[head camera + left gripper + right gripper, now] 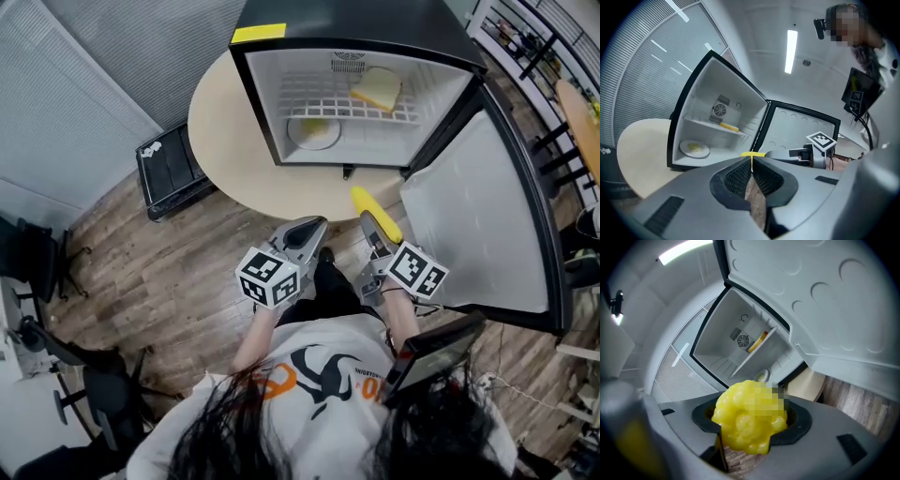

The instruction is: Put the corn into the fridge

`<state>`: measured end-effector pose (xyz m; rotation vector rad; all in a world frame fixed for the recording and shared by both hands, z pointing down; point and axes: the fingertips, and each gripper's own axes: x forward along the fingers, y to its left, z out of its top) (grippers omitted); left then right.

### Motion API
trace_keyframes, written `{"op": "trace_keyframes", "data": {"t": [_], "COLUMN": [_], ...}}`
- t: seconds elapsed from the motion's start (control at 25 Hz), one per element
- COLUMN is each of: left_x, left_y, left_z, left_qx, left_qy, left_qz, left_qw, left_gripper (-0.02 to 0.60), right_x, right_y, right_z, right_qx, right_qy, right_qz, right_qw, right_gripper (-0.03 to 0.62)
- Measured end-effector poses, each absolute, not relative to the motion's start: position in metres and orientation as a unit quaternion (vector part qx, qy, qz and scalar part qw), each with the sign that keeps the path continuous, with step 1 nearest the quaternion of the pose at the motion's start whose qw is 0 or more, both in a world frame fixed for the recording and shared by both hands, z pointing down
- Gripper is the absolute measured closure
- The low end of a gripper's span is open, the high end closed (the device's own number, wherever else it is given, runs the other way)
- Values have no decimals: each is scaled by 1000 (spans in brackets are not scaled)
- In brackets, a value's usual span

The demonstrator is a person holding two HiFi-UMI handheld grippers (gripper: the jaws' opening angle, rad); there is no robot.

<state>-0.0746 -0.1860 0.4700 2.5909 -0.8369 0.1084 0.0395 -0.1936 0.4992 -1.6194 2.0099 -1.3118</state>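
**Right gripper** [371, 225]: held out in front of the person and pointed at the open fridge [356, 19], dipped a little. It is clenched on the corn [362, 200]. In the right gripper view the cob's end [747, 420] fills the space between the jaws.

**Left gripper** [312, 228]: held beside the right one, also pointed at the fridge. Its jaws are pressed together with nothing between them.

**Corn**: outside the fridge, just in front of its opening on the door side. It is carried clear of the fridge floor.

**Fridge**: a small black-cased unit with a white interior, standing on a round table [214, 131]. The door [478, 216] is swung wide open.

**Fridge contents, upper level**: a wire shelf [314, 98] is fitted. One flat, pale yellow item [377, 89] is laid on it, toward the door side.

**Fridge contents, floor**: a round plate [298, 139] is set on the side away from the door. A small yellow portion [317, 129] lies on the plate. What it is cannot be told.

**Beside the fridge**: a black case [169, 169] is seen on the wooden floor, beyond the table's edge on the side away from the door.
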Motion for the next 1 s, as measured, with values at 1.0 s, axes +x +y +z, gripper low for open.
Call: {"op": "trace_keyframes", "data": {"t": [1.0], "left_x": [-38], "left_y": [-302], "left_z": [500], "left_qx": [943], "left_qy": [-252], "left_qz": [88], "left_qw": [199], "left_gripper": [566], "right_x": [73], "right_y": [-361], "right_z": [584], "right_qx": [-627], "right_qy": [666], "right_qz": [-402], "right_qw": [25], "right_gripper": [339]}}
